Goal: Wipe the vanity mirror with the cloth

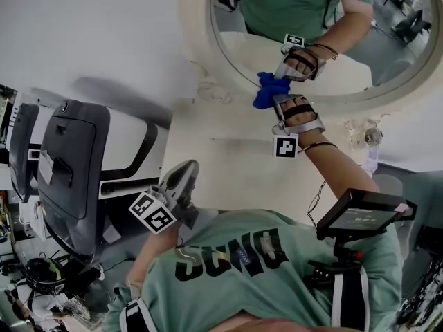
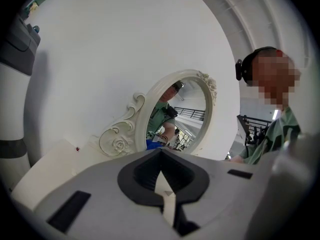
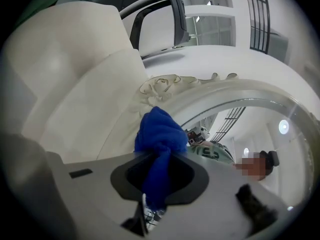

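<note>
A round vanity mirror [image 1: 387, 54] in an ornate cream frame [image 3: 165, 86] stands on a cream table [image 1: 221, 158]. My right gripper [image 1: 277, 97] is shut on a bunched blue cloth [image 1: 268, 88], which is pressed against the lower left part of the glass; the cloth [image 3: 160, 134] bulges out past the jaws in the right gripper view. My left gripper [image 1: 181, 175] hangs low near the person's chest, well away from the mirror [image 2: 180, 114], with its jaws closed together and nothing in them.
A grey and white machine [image 1: 69, 158] stands left of the table. A small screen on a mount [image 1: 360, 213] sits at the person's right side. A white wall [image 2: 115, 49] runs behind the mirror. Cluttered items [image 1: 41, 275] lie at the lower left.
</note>
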The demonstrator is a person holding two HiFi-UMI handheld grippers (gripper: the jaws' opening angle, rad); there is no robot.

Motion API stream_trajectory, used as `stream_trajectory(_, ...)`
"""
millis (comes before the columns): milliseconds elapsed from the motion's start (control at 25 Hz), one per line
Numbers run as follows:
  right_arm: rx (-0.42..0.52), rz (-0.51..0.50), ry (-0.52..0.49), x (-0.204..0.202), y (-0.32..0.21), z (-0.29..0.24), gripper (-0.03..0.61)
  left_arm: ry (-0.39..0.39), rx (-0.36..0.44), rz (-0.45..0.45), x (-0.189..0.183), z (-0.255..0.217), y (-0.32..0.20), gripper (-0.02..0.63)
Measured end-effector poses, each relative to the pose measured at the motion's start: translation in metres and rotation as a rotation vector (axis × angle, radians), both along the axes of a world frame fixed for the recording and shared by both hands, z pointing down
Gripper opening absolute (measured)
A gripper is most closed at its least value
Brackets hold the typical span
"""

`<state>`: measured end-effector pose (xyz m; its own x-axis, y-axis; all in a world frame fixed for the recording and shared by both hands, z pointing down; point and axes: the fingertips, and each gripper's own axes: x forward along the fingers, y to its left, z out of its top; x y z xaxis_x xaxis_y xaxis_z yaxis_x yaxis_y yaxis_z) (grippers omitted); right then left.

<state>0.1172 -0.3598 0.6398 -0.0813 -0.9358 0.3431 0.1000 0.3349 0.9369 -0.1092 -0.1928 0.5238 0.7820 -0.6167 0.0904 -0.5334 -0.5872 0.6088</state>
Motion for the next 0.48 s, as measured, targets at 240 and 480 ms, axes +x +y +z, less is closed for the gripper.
stream_trajectory(240,-0.086,-0.014,-0.089,-0.016,0.007,-0.012,0.057,-0.026,0.104,0.028,0.011,-0.026,-0.014,0.009)
stream_trajectory(480,0.142,-0.076,-0.119,-0.024,0.011,-0.156,0.057,-0.145,0.348,0.015,0.010,-0.072,-0.034,0.009)
